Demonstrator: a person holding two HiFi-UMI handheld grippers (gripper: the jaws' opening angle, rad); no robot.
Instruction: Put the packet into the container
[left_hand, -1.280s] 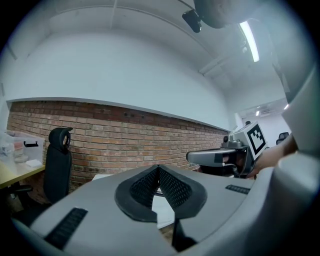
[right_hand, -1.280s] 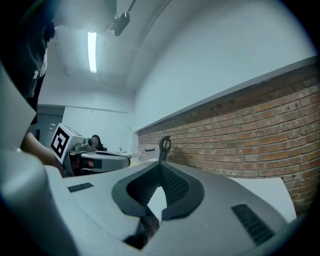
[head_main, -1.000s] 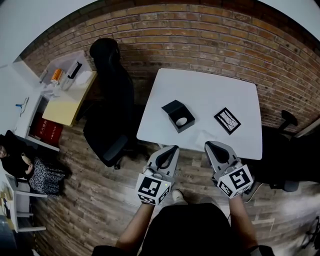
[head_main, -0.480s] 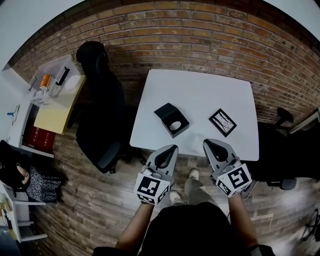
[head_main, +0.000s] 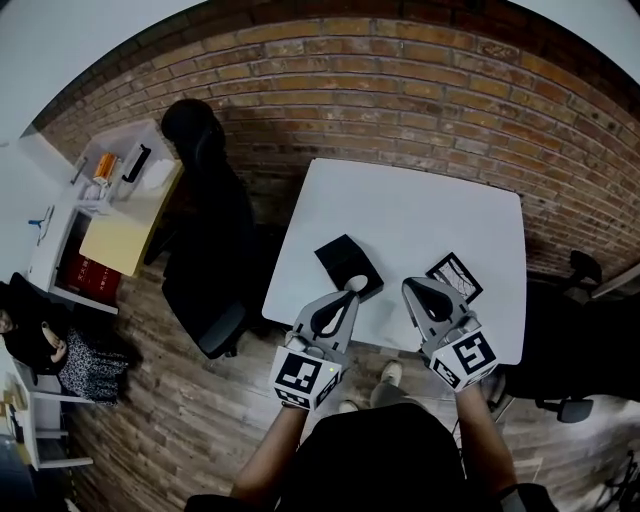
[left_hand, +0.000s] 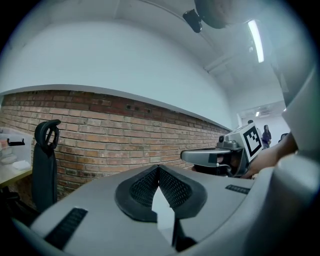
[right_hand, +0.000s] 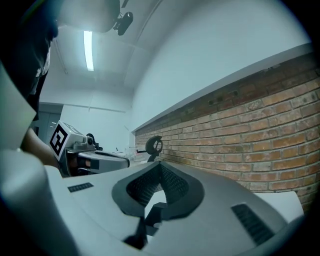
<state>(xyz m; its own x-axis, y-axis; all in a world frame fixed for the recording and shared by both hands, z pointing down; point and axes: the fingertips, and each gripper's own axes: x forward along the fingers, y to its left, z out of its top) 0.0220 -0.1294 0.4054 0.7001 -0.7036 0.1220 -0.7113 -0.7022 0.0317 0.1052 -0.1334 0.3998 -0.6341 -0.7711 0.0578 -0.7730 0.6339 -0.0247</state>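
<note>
The packet lies flat on the desk just ahead-right of the right claw, the nearer one; the container sits before the left claw; both claws are pressed together, empty

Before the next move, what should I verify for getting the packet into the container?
1. Packet free on the table: ok. The packet lies flat on the white table, unheld.
2. Container open: ok. The black container looks open on top.
3. Right gripper ready to grasp: not ok. It is shut and empty, beside the packet.
4. Left gripper clear of the container: not ok. It is shut, over the near edge.
5. Table between packet and container: ok, bare.
</note>
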